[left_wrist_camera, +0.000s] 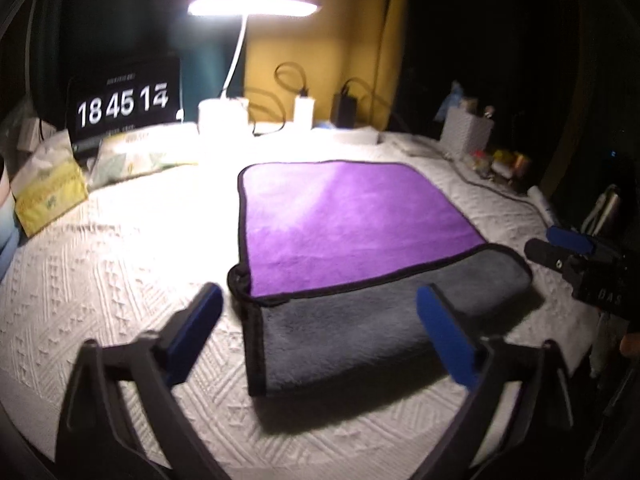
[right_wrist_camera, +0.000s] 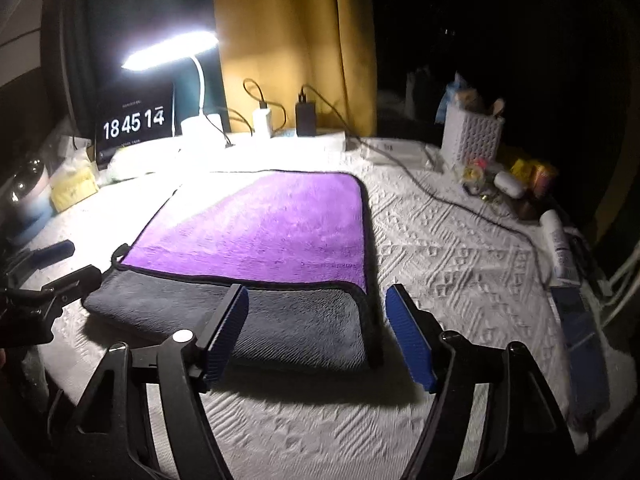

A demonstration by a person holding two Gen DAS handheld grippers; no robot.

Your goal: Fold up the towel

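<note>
A purple towel [left_wrist_camera: 344, 220] with a grey underside lies on the white textured tablecloth [left_wrist_camera: 100, 280]. Its near edge is folded over, so a grey band [left_wrist_camera: 360, 332] shows in front of the purple. My left gripper [left_wrist_camera: 320, 316] is open and empty, its blue pads just above the fold's left end. My right gripper [right_wrist_camera: 316, 316] is open and empty, above the fold's right corner [right_wrist_camera: 352, 320]. The towel also shows in the right wrist view [right_wrist_camera: 272, 224]. The right gripper appears at the right edge of the left wrist view [left_wrist_camera: 568, 248].
A lit desk lamp [left_wrist_camera: 248, 8] and a clock screen [left_wrist_camera: 124, 100] stand at the back. Chargers with cables [right_wrist_camera: 304, 116], a white holder [right_wrist_camera: 472, 140] and small items [right_wrist_camera: 520, 184] sit at the right. Tissue packs [left_wrist_camera: 52, 192] lie at the left.
</note>
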